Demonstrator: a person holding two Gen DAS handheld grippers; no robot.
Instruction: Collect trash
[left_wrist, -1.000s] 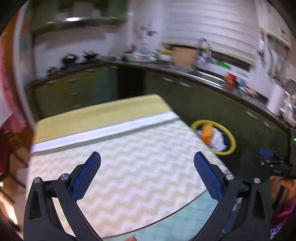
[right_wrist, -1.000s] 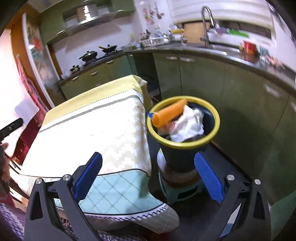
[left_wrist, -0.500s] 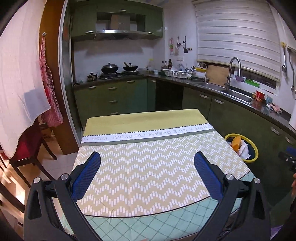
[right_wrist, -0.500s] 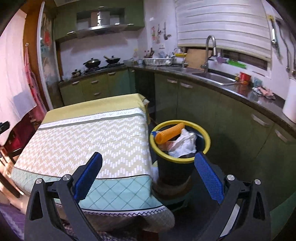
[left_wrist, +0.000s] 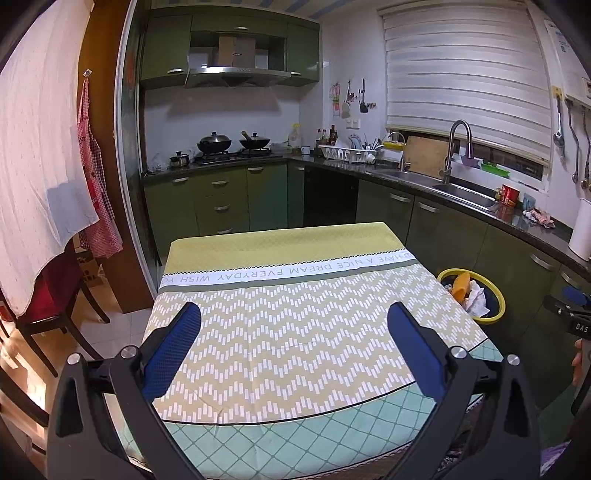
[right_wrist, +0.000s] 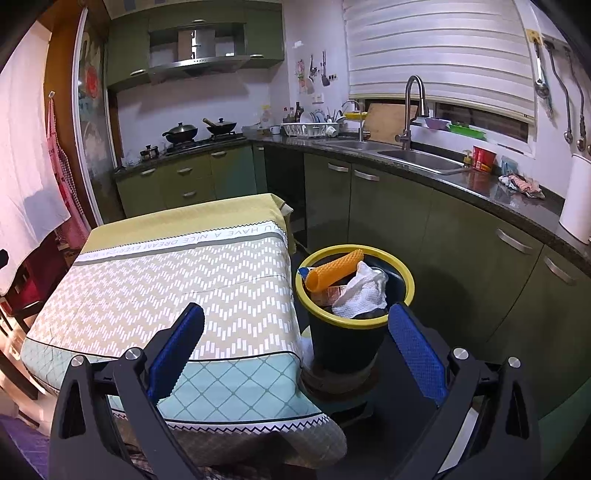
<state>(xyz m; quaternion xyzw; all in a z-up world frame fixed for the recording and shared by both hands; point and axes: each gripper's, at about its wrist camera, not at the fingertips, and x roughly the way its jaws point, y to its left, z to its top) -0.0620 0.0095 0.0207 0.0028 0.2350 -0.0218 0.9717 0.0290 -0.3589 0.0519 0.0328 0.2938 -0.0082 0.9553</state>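
The left claw (left_wrist: 293, 343) stands wide, its two blue pads far apart and holding nothing, low in the frame over the near end of the counter (left_wrist: 295, 332). One tablecloth covers that counter: a yellow band at the far end, a white strip of lettering, a zigzag field in the middle and a pale green diamond border nearest the camera.

The right claw (right_wrist: 295, 349) is also spread wide and holds nothing; in its view its left pad lies over the counter's near right corner (right_wrist: 240, 332) and its right pad over the near rim of the trash bin (right_wrist: 354, 325).

There is one trash bin, dark with a yellow rim, standing on the floor just beside the counter's right edge, right of center in the right wrist view and at middle right (left_wrist: 495, 295) in the left wrist view. In it show one orange ridged roll (right_wrist: 334, 273), leaning on the far left of the rim, and one crumpled white paper towel (right_wrist: 364, 291) beside it, plus some smaller scraps too hidden to name.

At upper left of center, two lidded woks (right_wrist: 181, 132) sit on the stove, with one small pot (right_wrist: 149, 150) beside them.
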